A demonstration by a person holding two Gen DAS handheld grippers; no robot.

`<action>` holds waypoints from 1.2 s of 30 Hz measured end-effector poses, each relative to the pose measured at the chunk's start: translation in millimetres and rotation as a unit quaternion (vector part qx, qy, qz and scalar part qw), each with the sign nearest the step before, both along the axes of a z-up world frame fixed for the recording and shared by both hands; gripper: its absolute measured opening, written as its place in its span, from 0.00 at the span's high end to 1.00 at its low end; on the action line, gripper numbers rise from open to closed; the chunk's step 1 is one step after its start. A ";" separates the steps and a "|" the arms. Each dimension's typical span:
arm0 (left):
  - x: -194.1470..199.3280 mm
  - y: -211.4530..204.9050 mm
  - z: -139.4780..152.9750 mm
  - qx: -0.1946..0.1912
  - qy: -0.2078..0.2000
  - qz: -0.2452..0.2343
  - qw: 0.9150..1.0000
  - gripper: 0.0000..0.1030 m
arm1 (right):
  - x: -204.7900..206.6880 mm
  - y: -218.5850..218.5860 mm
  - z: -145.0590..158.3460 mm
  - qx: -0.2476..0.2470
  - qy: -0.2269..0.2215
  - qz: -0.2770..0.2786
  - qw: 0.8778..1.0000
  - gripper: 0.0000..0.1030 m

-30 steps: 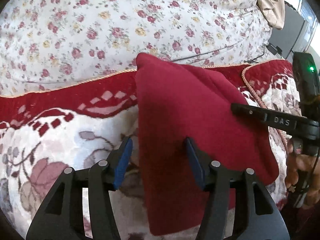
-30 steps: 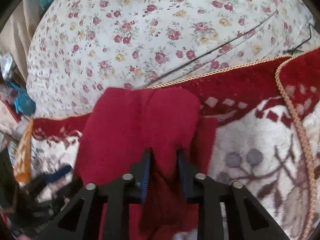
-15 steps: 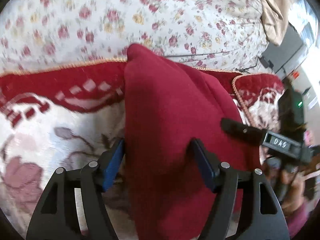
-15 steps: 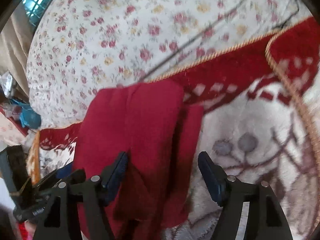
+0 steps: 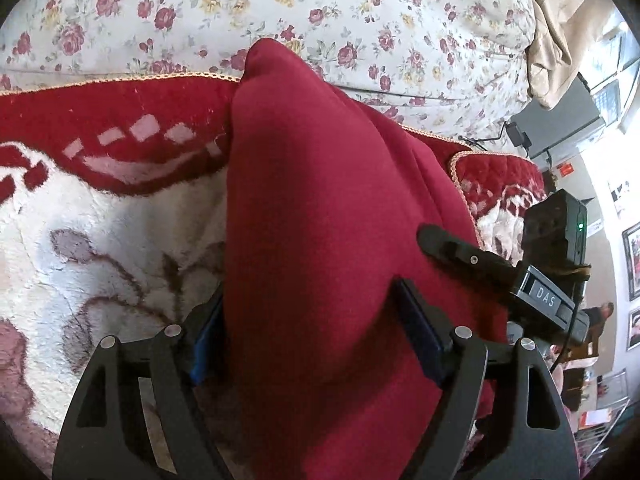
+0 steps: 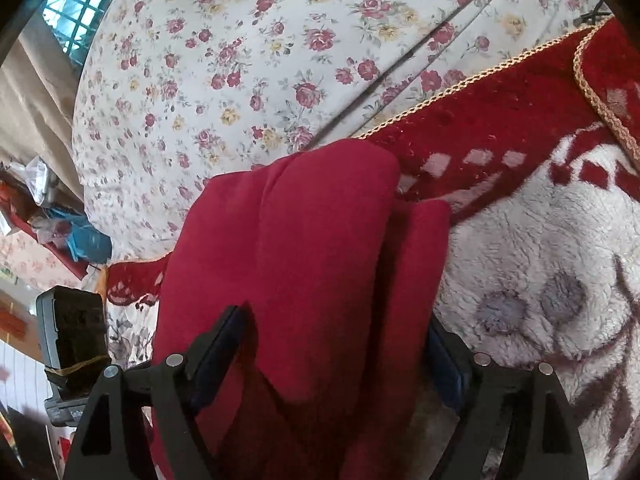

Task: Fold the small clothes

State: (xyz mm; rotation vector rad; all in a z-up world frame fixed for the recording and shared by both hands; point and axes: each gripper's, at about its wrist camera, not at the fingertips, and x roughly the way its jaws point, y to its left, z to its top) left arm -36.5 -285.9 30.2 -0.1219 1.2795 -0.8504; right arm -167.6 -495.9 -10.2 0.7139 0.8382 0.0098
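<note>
One folded red garment (image 5: 320, 208) is lying on one red-and-white blanket (image 5: 100, 208), one floral sheet (image 5: 360, 12) is lying behind, and two tools are showing.

Left gripper (image 5: 316, 340) jaws wide, just been opening, red cloth (image 5: 320, 208) bunched between the fingers (image 5: 420, 336), filling the gap. Pads don't visibly clamp it. Cloth runs ahead of the fingertips onto a red-and-white blanket (image 5: 100, 216); floral sheet (image 5: 360, 12) beyond that. Right gripper (image 5: 448, 242) tip sits on the cloth, just right of the right finger.
</note>
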 end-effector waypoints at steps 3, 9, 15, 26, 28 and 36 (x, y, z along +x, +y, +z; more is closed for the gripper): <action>-0.9 -1.7 0.3 0.006 -0.003 0.001 1.000 0.23 | 0.0 1.3 0.5 -0.001 0.002 -0.002 1.000 0.18; -4.3 -4.9 -1.4 0.006 -0.016 -0.001 1.000 0.23 | 1.7 1.3 -0.4 0.007 0.004 -0.004 1.000 0.32; -14.5 1.9 15.2 0.003 -0.049 -0.007 0.999 0.45 | -1.7 11.4 11.1 -0.019 -0.003 0.004 1.000 0.52; -86.3 103.3 77.1 0.035 -0.072 -0.008 0.997 0.48 | -41.0 87.8 47.9 0.044 -0.016 0.093 0.995 0.58; -97.7 122.2 68.2 0.053 -0.063 0.015 0.997 0.48 | -46.5 111.5 38.7 0.061 -0.006 0.118 0.991 0.58; -118.4 155.4 55.9 0.076 -0.089 0.081 0.990 0.45 | -69.2 131.5 51.6 -0.014 0.031 0.095 0.995 0.52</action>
